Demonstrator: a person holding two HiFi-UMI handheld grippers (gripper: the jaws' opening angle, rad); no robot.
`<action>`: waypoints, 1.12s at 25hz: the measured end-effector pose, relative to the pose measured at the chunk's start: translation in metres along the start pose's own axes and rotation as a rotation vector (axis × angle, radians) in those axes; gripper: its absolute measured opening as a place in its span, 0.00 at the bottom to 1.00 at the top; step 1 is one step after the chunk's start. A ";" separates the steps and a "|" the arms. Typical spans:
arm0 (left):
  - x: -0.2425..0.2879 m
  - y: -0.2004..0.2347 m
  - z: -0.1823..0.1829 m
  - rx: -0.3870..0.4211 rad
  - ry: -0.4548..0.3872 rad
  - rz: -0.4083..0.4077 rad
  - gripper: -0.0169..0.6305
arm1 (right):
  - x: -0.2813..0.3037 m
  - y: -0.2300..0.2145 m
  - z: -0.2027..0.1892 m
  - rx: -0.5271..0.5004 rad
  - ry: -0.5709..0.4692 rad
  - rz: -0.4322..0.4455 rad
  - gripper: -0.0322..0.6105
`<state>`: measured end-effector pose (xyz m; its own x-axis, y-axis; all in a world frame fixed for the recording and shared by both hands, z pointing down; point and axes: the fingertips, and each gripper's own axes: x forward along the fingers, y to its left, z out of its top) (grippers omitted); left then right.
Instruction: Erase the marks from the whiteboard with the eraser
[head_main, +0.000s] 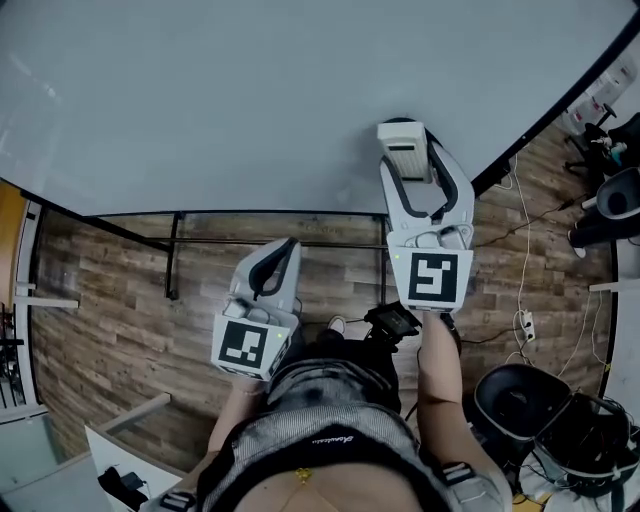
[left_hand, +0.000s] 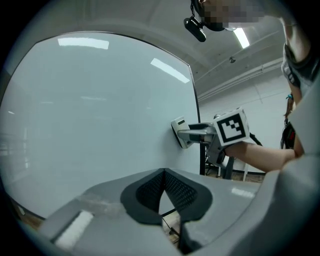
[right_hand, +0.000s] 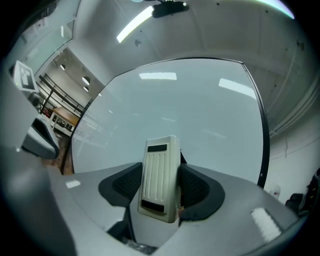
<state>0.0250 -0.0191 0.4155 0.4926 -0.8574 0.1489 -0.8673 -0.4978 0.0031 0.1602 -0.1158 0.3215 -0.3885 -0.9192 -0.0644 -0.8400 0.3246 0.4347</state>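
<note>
1. Wood-plank flooring (head_main: 120, 300) runs under the person, whose forearms reach forward from the bottom of the head view.
2. Nearest is the left gripper (left_hand: 163, 175). Its dark ribbed pads (left_hand: 147, 192) meet at the tips with nothing between them. It is held low and to the left, clear of the board.
3. Further forward and higher is the right gripper (right_hand: 161, 187). Its jaws are clamped on the eraser (head_main: 403, 148), one on each long side of the pale ribbed body. The eraser stands upright between them and sticks out past the fingertips.
4. Seen from the left gripper view, the eraser's far face appears to lie flat against the whiteboard (head_main: 250, 100), near the board's black-framed right edge.
5. The whiteboard fills the upper part of the head view and rests on a black stand (head_main: 175, 250).
6. Beyond it to the right, white cables and a power strip (head_main: 522, 322) lie on the floor.
</note>
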 end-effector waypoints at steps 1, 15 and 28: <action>0.002 -0.005 -0.001 -0.003 0.002 0.011 0.03 | -0.008 0.007 -0.006 0.035 -0.008 0.026 0.43; 0.028 -0.046 0.007 0.060 -0.078 0.010 0.03 | -0.103 0.052 -0.031 0.373 -0.081 0.064 0.43; 0.029 -0.054 0.008 0.070 -0.088 -0.035 0.03 | -0.092 0.070 -0.025 0.359 -0.056 0.067 0.42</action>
<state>0.0872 -0.0181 0.4116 0.5292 -0.8462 0.0622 -0.8440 -0.5325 -0.0633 0.1464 -0.0138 0.3805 -0.4588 -0.8830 -0.0995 -0.8876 0.4503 0.0971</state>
